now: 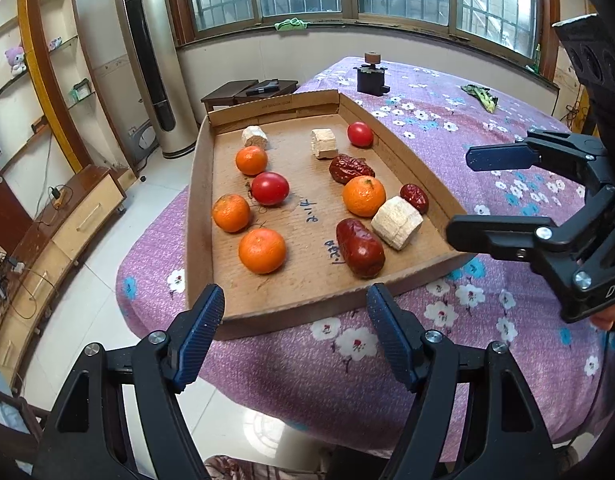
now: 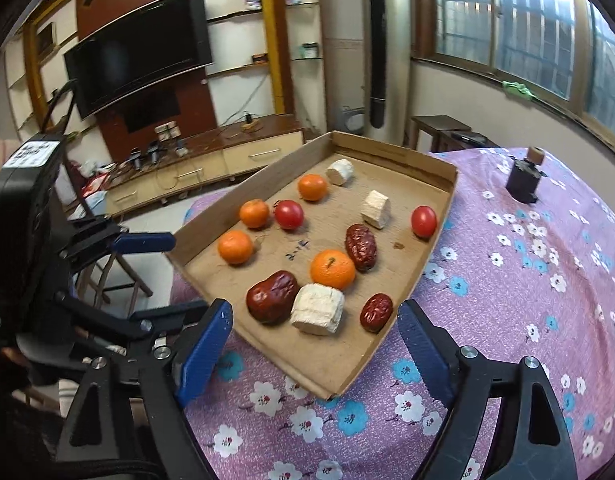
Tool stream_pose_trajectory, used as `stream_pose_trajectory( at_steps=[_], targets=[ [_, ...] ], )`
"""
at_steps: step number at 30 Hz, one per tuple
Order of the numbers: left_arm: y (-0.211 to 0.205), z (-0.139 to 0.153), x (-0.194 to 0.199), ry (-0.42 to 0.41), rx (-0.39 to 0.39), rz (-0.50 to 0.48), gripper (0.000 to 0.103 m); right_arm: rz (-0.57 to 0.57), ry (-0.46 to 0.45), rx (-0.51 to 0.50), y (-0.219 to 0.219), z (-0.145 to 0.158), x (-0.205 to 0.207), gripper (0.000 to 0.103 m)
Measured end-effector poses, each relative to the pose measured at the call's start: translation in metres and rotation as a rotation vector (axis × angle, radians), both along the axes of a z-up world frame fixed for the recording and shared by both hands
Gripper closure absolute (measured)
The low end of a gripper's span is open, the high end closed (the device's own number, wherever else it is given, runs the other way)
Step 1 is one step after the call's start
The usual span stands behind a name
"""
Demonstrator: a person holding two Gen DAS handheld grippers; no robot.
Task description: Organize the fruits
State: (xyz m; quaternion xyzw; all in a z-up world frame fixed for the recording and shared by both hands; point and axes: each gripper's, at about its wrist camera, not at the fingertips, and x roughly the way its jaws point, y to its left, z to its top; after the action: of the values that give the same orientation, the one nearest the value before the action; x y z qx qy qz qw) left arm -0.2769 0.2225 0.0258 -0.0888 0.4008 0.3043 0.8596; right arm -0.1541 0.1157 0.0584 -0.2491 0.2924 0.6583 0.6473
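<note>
Cardboard tray [image 1: 201, 216]: light and bendy, a shallow open box lying on the flowered purple cover of the surface [image 1: 487, 184]; just ahead of both tongs, its near rim close to their tips.
Left tongs [image 1: 295, 312]: spread wide, nothing between the pads, poised just short of the tray's near edge.
Right tongs [image 2: 315, 332]: also spread wide and empty; in the left view they hang beside the tray's right-hand rim.
Tangerines [image 1: 262, 250]: four; firm but with loose skin, probably light; best taken across the round middle with mild pressure. Three sit in front of the left tongs, one [image 2: 332, 272] nearer the right tongs.
Tomatoes [image 1: 269, 188]: two; smooth, likely slippery and easy to bruise, so a soft squeeze at the widest part. One lies among the tangerines, the other [image 2: 423, 221] at the tray's far side from the right tongs.
Red dates [image 2: 272, 297]: three; wrinkled, dry-looking skin that should hold well; grip across the short width. All lie towards the right tongs.
Pale chunks [image 2: 317, 309]: three; rough, ridged sides, seemingly stiff; what they are I cannot tell. Take them on opposite flat faces. One sits just ahead of the right tongs, two farther off.
</note>
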Motion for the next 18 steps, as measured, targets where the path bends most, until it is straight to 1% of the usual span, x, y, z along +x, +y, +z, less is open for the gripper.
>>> stream_pose_trajectory(
  at_steps=[2, 4, 11, 18],
  targets=[
    [-0.002, 0.000, -0.002, 0.002, 0.010, 0.001, 0.029, 0.019, -0.011, -0.008, -0.003, -0.001, -0.002, 0.017],
    [-0.004, 0.000, -0.004, 0.003, 0.010, 0.004, 0.021, 0.043, -0.030, -0.012, -0.006, -0.002, -0.003, 0.017],
    [-0.010, 0.007, -0.008, -0.040, 0.011, -0.001, 0.020, 0.095, -0.081, -0.021, -0.010, -0.008, -0.009, 0.016],
    [-0.018, 0.013, -0.004, -0.059, 0.010, -0.036, 0.020, 0.116, -0.082, -0.017, -0.012, -0.012, -0.011, 0.016]
  ],
)
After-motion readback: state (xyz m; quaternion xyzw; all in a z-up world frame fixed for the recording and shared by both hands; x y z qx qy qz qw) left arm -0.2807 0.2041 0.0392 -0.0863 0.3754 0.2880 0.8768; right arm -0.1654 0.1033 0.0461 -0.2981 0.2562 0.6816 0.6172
